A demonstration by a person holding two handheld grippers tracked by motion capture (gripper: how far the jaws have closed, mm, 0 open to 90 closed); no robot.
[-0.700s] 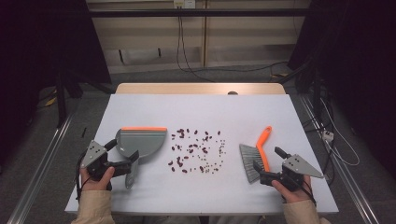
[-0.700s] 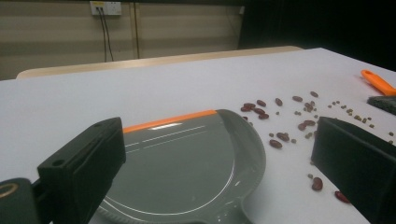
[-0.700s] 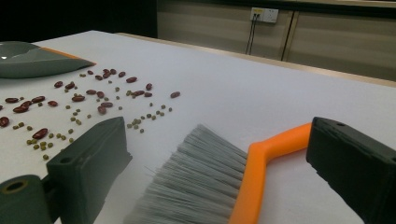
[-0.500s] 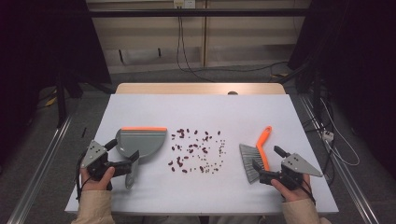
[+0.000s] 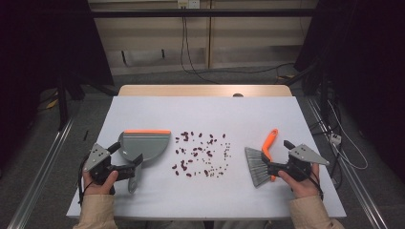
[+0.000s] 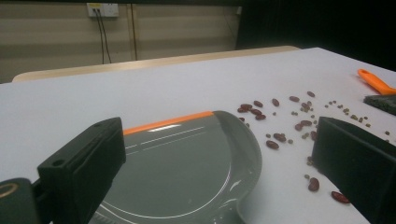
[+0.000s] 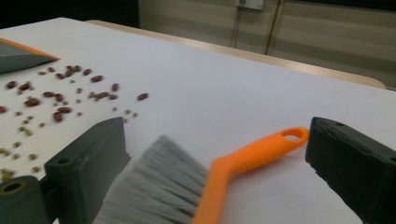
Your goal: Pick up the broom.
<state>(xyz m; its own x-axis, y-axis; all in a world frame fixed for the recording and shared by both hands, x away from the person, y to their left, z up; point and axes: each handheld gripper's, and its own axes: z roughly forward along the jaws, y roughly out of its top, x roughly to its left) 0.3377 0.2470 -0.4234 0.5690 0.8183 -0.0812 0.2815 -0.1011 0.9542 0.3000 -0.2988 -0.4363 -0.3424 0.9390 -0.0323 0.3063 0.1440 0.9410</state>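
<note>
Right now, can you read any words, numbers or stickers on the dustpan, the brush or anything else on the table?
None: no word, number, brand or sign can be read.
Grey dustpan with orange lip: no print shows.
Brush with orange handle: no print shows.
White table and scattered beans: bare of writing.
Wall socket plate: too small and blurred to tell any marking.

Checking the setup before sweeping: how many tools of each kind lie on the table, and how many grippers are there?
Dustpan: 1
Brush: 1
Grippers: 2, left gripper and right gripper, both open
Total: 4, beside the scattered beans
</note>
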